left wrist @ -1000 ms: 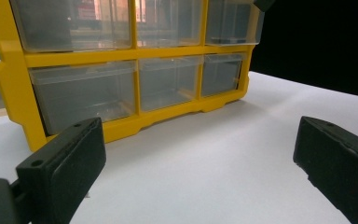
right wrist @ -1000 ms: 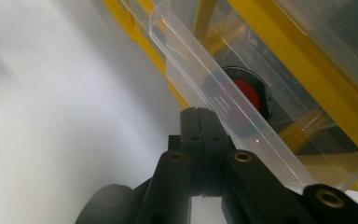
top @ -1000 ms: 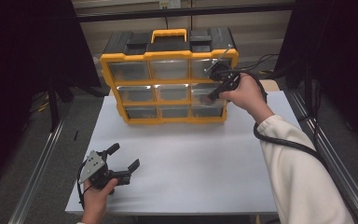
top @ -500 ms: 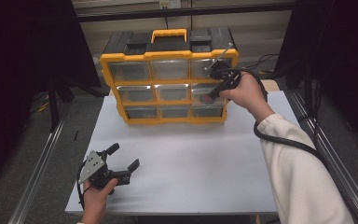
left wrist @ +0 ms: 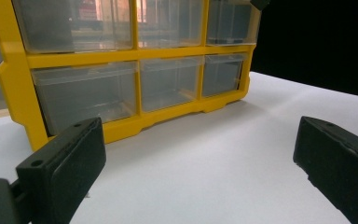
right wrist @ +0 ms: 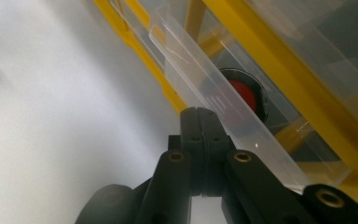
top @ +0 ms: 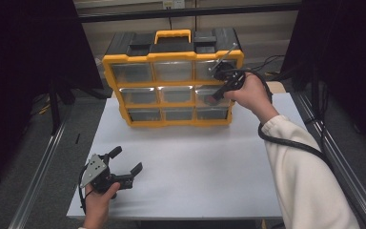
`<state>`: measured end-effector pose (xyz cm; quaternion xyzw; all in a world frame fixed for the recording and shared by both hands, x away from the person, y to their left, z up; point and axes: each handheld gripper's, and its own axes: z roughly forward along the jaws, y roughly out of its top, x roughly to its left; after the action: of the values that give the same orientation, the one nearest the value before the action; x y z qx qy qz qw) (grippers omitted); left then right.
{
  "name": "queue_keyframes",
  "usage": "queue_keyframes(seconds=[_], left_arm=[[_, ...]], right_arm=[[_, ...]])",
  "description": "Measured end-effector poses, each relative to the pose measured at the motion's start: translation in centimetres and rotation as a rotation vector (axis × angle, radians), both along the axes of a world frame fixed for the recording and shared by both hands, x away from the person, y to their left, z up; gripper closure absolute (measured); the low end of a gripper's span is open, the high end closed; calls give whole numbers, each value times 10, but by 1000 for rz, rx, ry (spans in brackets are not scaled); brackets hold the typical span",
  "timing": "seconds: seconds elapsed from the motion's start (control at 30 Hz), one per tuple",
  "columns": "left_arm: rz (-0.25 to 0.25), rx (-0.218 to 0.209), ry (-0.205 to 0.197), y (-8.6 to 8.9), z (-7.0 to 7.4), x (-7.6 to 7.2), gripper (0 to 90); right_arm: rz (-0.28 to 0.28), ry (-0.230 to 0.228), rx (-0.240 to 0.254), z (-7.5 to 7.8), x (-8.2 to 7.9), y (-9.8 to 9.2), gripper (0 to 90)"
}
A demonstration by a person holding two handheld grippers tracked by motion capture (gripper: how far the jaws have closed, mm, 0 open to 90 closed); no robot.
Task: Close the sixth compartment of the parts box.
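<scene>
Tongs on my right (right wrist: 200,140) are pinching the clear drawer (right wrist: 223,107) front in the yellow organizer (top: 171,86); left tongs (top: 124,164) are idling agape above the surface (top: 209,167). Pulling askew risks jamming the drawer or tipping the organizer.

drawer cabinet (top: 171,86) on table (top: 195,162), rear centre

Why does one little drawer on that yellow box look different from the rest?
The middle-row right drawer of the yellow organizer sits pulled out. The right claw is shut on its front lip, and something red and black lies inside.
</scene>
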<state>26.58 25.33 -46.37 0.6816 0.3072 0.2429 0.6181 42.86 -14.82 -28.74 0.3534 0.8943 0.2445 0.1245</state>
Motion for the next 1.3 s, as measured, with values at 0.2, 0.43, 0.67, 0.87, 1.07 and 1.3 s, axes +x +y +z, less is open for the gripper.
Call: queue_keyframes(seconds=[0.2,0.43,0.67,0.87,1.07,1.3], left_arm=[[-2,1,-2,0,0,1,23],[-2,1,4,0,-1,0,23],[1,0,6,0,-1,0,23],[1,0,6,0,-1,0,23],[2,1,6,0,-1,0,23],[1,1,7,0,-1,0,24]], right_arm=[[-1,-10,1,3,1,-1,900],[0,-5,1,3,2,-1,900],[-5,-9,6,2,4,-1,900],[-5,-12,12,2,5,-2,900],[-9,-11,17,2,6,-2,900],[-11,-17,15,1,7,-2,900]])
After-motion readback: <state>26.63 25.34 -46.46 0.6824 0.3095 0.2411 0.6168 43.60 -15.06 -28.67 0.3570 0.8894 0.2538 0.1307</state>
